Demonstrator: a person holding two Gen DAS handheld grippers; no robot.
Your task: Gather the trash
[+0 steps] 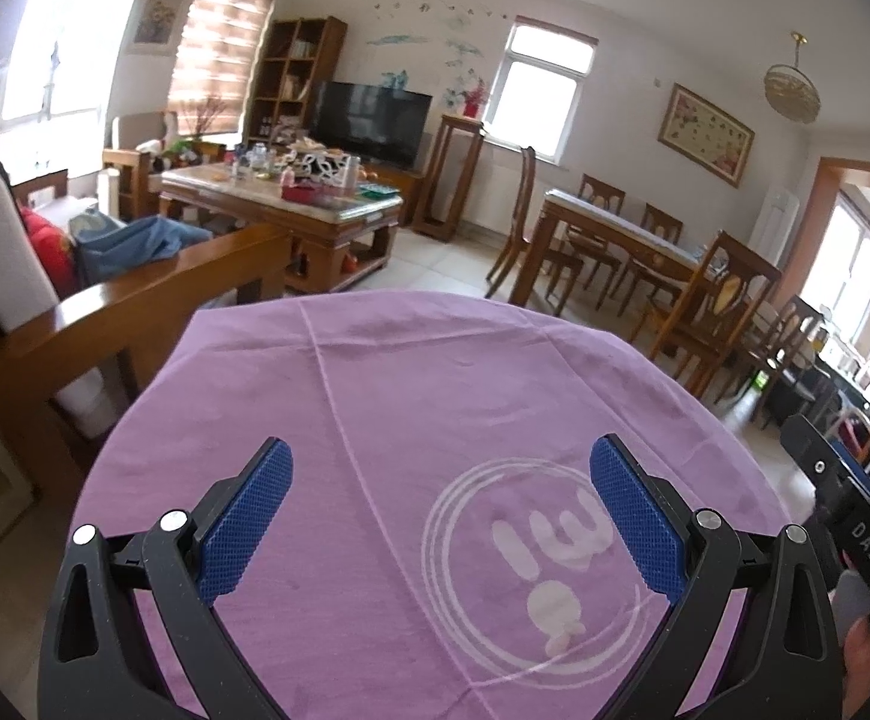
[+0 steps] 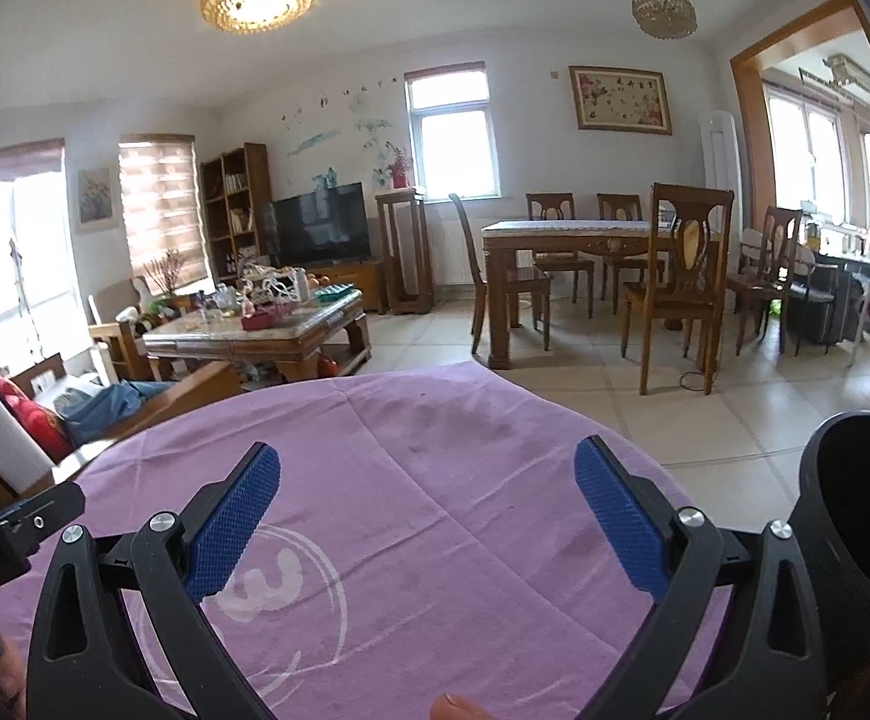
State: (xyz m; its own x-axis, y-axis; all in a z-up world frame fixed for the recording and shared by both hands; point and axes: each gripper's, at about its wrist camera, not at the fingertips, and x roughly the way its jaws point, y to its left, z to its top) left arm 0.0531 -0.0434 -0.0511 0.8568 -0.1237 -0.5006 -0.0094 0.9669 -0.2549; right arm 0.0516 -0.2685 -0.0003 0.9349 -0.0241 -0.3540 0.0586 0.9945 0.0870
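Note:
My left gripper [image 1: 441, 462] is open with blue pads and holds nothing, hovering over a table with a purple cloth [image 1: 411, 372] that bears a white circular logo [image 1: 531, 570]. My right gripper [image 2: 429, 462] is open and empty over the same purple cloth [image 2: 435, 444]. No trash shows on the cloth in either view. A black cylindrical bin [image 2: 855, 510] stands at the right edge of the right wrist view, beside the right gripper. The right gripper's body [image 1: 855, 516] shows at the right edge of the left wrist view.
A wooden sofa [image 1: 135, 300] with blue clothing stands left of the table. A cluttered wooden coffee table [image 1: 279, 204] is beyond it. A dining table with chairs [image 2: 603, 258] stands on the tiled floor [image 2: 615, 408] to the right. A TV [image 2: 321, 225] is at the far wall.

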